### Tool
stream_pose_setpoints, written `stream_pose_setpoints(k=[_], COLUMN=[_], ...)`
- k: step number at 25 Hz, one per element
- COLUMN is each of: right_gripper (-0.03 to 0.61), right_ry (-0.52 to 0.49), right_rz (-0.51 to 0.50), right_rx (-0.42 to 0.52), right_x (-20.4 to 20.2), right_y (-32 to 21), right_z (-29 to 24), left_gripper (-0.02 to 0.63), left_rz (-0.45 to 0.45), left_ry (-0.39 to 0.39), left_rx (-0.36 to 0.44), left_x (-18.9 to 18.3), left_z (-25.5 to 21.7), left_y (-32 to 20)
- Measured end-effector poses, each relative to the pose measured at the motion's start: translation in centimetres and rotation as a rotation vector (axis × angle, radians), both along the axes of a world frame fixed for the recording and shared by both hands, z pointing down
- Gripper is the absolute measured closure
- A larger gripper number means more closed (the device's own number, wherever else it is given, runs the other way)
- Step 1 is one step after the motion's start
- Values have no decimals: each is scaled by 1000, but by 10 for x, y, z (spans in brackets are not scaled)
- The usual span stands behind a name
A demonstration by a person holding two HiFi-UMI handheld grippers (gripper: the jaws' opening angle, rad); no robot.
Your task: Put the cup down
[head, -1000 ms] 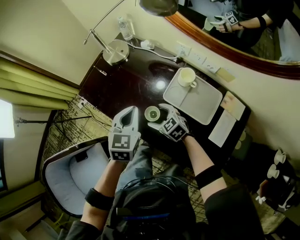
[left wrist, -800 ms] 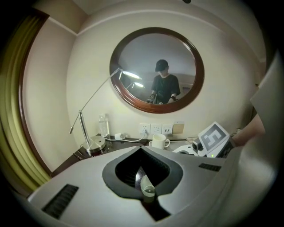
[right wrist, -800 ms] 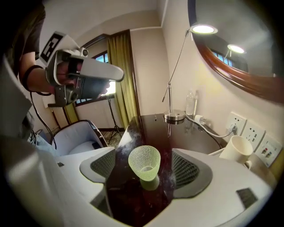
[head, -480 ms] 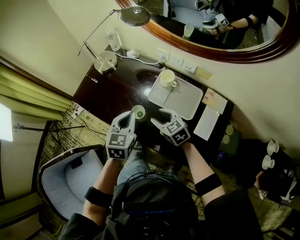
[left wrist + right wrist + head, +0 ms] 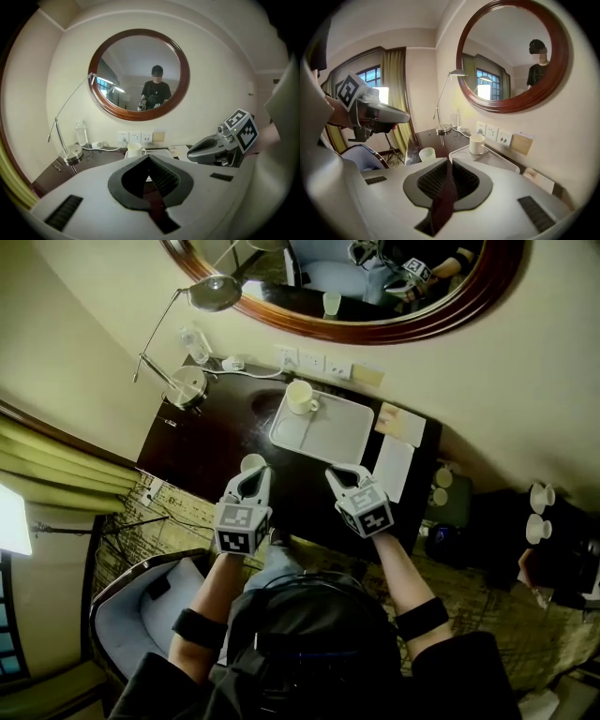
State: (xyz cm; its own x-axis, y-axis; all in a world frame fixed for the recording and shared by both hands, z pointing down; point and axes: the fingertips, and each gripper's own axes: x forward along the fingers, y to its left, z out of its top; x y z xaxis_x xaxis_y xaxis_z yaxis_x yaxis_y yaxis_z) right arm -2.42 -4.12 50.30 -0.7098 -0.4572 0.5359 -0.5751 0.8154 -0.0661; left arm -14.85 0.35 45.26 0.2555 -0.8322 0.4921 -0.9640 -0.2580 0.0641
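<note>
A pale green cup [image 5: 253, 464] stands upright on the dark desk [image 5: 206, 442], near its front edge; the right gripper view also shows this cup [image 5: 427, 153]. My left gripper [image 5: 250, 474] hovers just in front of it, shut and empty [image 5: 148, 159]. My right gripper [image 5: 337, 472] is raised well to the cup's right, apart from it. Its jaws have just been closing and now meet with nothing between them [image 5: 450, 161]. A white mug [image 5: 300, 397] stands on a white tray [image 5: 333, 432] further back.
A desk lamp [image 5: 183, 385] and a water bottle [image 5: 194, 341] occupy the desk's back left. Wall sockets [image 5: 309, 362] sit under the round mirror [image 5: 375, 329]. Papers [image 5: 398, 442] lie right of the tray. A grey chair [image 5: 141, 601] is at the lower left.
The right gripper drew away from the cup, up and to the right, and its jaws closed empty. The cup stays on the desk. The left gripper pulled back slightly; the view has shifted.
</note>
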Motion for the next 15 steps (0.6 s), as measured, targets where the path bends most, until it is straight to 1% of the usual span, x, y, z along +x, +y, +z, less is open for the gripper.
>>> stream_pose_setpoints(k=[2,5,8,10,12,15], right_gripper=[535,537,549,552,554,554], right_ry=[3,9,9,6,6,-5], right_rz=[45,101,193,249,292,325], right_rx=[14,-23,-60,-66,-69,-81], right_x=[18,41,72,91,104,113], right_y=[-3,2,1,-1,1,4], right_z=[-2,1,14,20,22,19], left_gripper=[614,614,614,614,614,614], left_rz=[25,56,85,103,114,126], left_ry=[0,1,0,-6,-8,3], left_rx=[-1,-11,-29,-42,-56,-70], left_x=[10,23,35,42,45,50], left_z=[2,6,13,21,28,35], left_y=[-2,-6,-8,-9,-8,-7])
